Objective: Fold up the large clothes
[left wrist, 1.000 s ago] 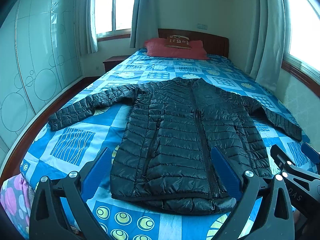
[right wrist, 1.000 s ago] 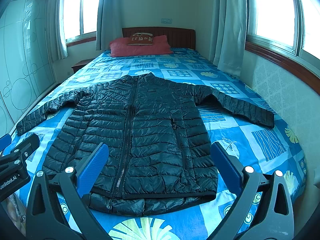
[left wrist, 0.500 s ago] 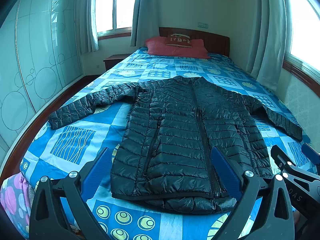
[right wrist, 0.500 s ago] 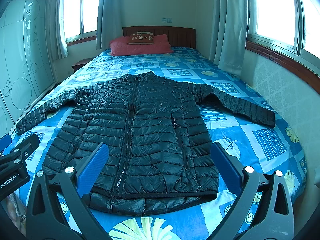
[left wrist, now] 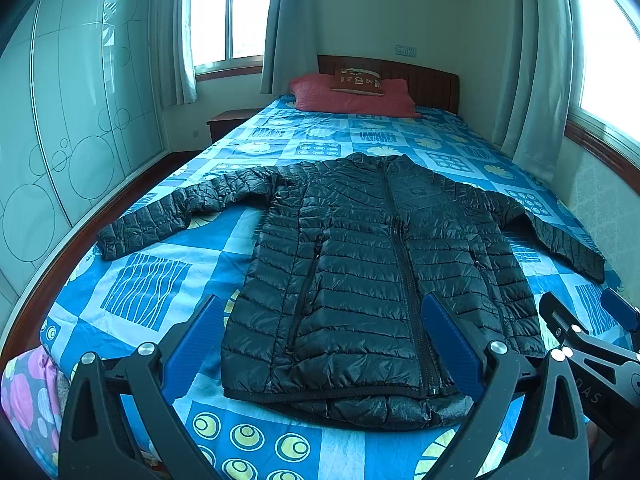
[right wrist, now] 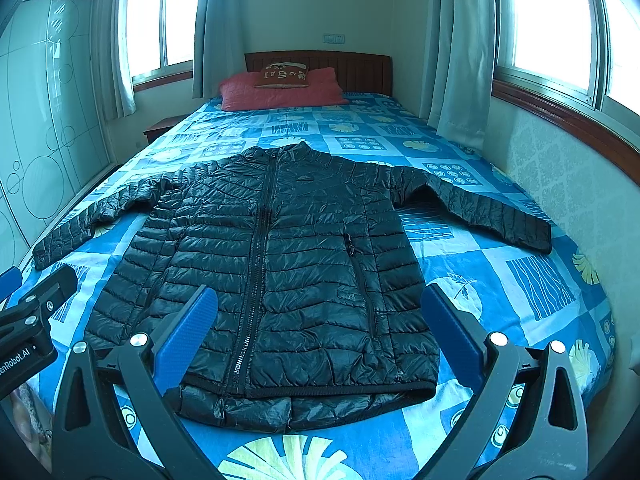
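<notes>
A black quilted puffer jacket [left wrist: 372, 264] lies flat and zipped, front up, on the bed, both sleeves spread sideways; it also shows in the right wrist view [right wrist: 280, 264]. My left gripper [left wrist: 320, 344] is open and empty, held above the jacket's hem near the foot of the bed. My right gripper [right wrist: 316, 336] is open and empty too, above the hem. The right gripper's body shows at the right edge of the left wrist view [left wrist: 592, 344]; the left gripper's body shows at the left edge of the right wrist view [right wrist: 28, 320].
The bed has a blue patterned sheet [left wrist: 144, 288], red pillows [left wrist: 352, 98] and a wooden headboard [right wrist: 360, 72]. A wardrobe [left wrist: 60, 140] stands along the left side, a nightstand [left wrist: 228, 122] by the head. A wall with windows and curtains [right wrist: 460, 60] runs along the right.
Both grippers have drifted slightly; the jacket sits a little lower in both views. The jacket has not moved and both grippers stay open.
</notes>
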`<act>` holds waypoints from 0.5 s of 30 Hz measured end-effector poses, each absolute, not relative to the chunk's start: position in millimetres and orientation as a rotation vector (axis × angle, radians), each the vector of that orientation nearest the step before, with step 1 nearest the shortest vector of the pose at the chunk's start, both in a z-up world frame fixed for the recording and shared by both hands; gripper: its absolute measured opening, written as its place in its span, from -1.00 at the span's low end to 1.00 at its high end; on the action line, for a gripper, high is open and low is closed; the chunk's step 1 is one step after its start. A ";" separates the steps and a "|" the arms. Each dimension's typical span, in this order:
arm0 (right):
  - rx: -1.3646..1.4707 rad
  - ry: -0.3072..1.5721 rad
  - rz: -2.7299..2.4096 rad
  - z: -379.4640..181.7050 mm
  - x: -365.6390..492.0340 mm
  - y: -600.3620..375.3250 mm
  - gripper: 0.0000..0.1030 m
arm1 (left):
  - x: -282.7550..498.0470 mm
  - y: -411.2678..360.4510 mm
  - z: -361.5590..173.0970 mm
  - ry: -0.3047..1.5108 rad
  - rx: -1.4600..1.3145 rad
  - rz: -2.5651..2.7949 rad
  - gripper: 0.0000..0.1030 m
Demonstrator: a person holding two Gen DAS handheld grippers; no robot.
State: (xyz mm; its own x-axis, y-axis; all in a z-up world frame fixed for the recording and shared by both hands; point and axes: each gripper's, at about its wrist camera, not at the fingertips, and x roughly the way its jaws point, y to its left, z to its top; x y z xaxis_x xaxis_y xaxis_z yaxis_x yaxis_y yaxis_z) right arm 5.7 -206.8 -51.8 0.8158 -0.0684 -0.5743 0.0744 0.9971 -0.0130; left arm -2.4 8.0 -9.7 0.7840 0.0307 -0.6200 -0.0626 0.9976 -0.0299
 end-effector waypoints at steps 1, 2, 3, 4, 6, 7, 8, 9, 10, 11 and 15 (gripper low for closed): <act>0.011 0.613 -0.076 -51.7 5.7 -206.7 0.96 | -2.3 8.0 -9.8 0.668 -0.049 0.050 0.91; 0.010 0.612 -0.076 -51.8 5.9 -206.7 0.96 | -2.1 7.7 -9.4 0.669 -0.049 0.051 0.91; 0.010 0.611 -0.076 -51.8 5.8 -206.6 0.96 | -2.2 8.0 -9.6 0.669 -0.050 0.051 0.91; 0.009 0.611 -0.076 -51.8 5.9 -206.4 0.96 | -2.2 7.8 -9.4 0.669 -0.051 0.051 0.91; 0.009 0.613 -0.075 -52.1 6.3 -206.5 0.96 | -2.3 8.3 -9.8 0.669 -0.051 0.051 0.91; 0.010 0.613 -0.075 -52.2 6.6 -206.6 0.96 | -2.1 7.7 -9.4 0.669 -0.050 0.051 0.91; 0.011 0.613 -0.075 -52.2 6.4 -206.6 0.96 | -2.2 7.6 -9.4 0.669 -0.050 0.051 0.91; 0.010 0.613 -0.076 -50.4 7.3 -207.6 0.96 | -2.3 7.9 -9.7 0.669 -0.050 0.050 0.91; 0.010 0.613 -0.076 -48.4 7.9 -208.6 0.96 | -2.1 7.7 -9.5 0.670 -0.049 0.050 0.91; 0.010 0.614 -0.077 -58.3 4.8 -202.8 0.96 | -2.3 8.3 -10.2 0.672 -0.049 0.051 0.91; 0.009 0.614 -0.076 -55.8 5.7 -204.1 0.96 | -0.2 8.2 -10.1 0.677 -0.053 0.052 0.91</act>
